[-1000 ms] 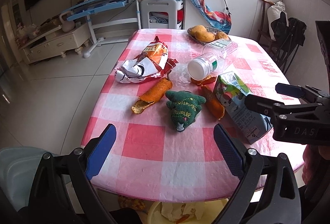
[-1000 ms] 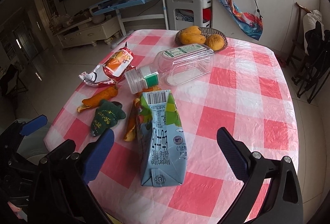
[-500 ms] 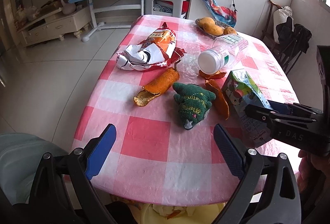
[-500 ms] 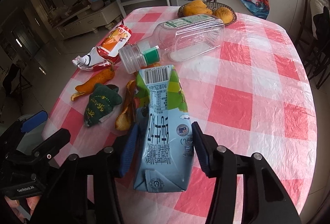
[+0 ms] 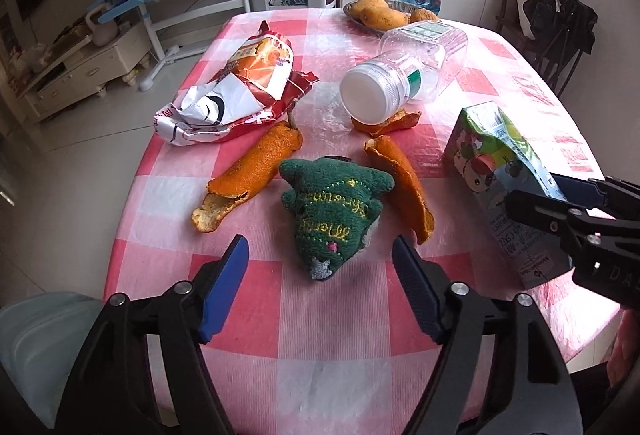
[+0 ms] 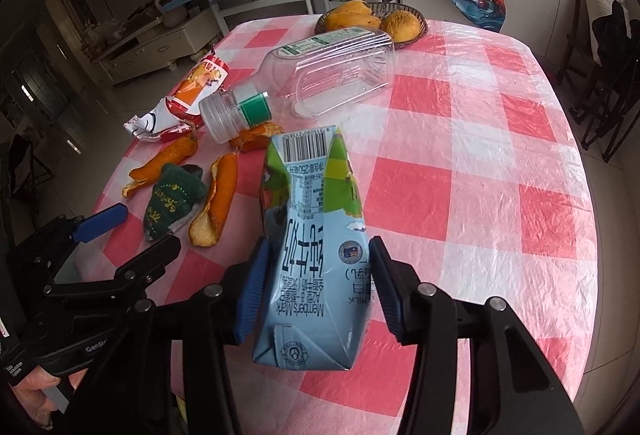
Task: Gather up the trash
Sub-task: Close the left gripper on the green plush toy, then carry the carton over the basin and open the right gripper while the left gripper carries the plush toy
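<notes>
While the left tool (image 5: 320, 287) stands part-open with nothing between its blue pads, having just been closing from wider, it hangs over the near edge of the table (image 5: 332, 335), aimed at the green knitted toy (image 5: 334, 211) lying just ahead of its tips at twelve o'clock. Going left to right in the left wrist view: a crumpled snack wrapper (image 5: 236, 91) lies at ten o'clock from the toy, a long orange peel (image 5: 252, 175) just beside the toy at nine, a second peel strip (image 5: 404, 187) touching or nearly touching its other side at three, and a clear plastic bottle (image 5: 404, 75) on its side at one o'clock with another scrap of peel under its cap. Farthest right, the right tool (image 6: 316, 283) is clamped on the milk carton (image 6: 316, 247), both pads pressing its sides near the base; the carton lies on the table at its near right edge.

The step in hand appears to be the carton's pickup. Next, I judge, it must be lifted clear without the grip crushing it and carried to a bin, which I cannot place. The left tool must choose a peel, not the toy, which may not be trash.
</notes>
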### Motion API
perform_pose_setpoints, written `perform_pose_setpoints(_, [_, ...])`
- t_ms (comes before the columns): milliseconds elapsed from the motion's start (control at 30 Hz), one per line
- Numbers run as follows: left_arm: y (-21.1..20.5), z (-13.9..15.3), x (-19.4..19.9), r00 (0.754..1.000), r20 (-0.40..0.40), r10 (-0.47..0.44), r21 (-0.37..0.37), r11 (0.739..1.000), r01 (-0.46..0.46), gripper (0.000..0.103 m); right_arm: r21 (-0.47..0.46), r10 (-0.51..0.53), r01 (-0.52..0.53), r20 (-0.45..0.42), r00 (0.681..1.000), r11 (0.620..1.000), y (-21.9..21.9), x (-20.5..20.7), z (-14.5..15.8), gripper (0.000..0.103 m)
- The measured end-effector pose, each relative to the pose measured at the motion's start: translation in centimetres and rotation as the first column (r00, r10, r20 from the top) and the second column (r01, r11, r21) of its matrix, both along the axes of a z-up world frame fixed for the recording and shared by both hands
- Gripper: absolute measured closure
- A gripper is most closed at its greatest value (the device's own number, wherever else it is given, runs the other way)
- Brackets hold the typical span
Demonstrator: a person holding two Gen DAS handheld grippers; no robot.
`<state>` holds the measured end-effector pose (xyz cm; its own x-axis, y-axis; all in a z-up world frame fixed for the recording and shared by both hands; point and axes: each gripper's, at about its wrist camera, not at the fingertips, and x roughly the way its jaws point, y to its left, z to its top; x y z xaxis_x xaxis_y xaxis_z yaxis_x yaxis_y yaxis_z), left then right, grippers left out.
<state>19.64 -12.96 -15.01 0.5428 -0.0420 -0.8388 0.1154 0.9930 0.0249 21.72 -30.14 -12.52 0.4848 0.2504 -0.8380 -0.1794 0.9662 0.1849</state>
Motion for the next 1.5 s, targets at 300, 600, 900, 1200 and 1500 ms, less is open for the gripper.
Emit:
perform_pose_setpoints(300, [0.3,0.1,1.0,1.0,0.011,-0.005,-0.071,0.997,0.006,0.075,0.006,0.011,-0.011,-0.003,1.0,1.0,0.1,0.2,-0.3,0.051])
perform_pose_setpoints(600, [1.9,2.7,-1.8,0.997,0.083,-0.002,-0.166,0.986,0.016,0.075,0.13,-0.031,0.025,0.044,0.999,0.991,-1.3,-0.7,1.3,0.051])
perform_pose_setpoints(900, [3.0,4.3,-5.7,0.99,0.144,-0.008,-0.142,0.989,0.029,0.075,0.213,-0.024,0.005,0.086,0.996,0.977,-0.4,-3.8,2.2,0.051])
perform_pose_setpoints(1200, [4.0,5.1,-9.9,0.985,0.175,-0.006,-0.115,0.993,0.027,0.075,0.254,0.002,-0.034,0.128,0.992,0.967,1.6,-8.6,2.3,0.051])
perform_pose_setpoints(1500, [4.8,5.7,-12.8,0.981,0.193,-0.001,-0.113,0.993,0.023,0.075,0.258,0.055,-0.08,0.101,0.993,0.963,3.6,-13.5,1.4,0.051])
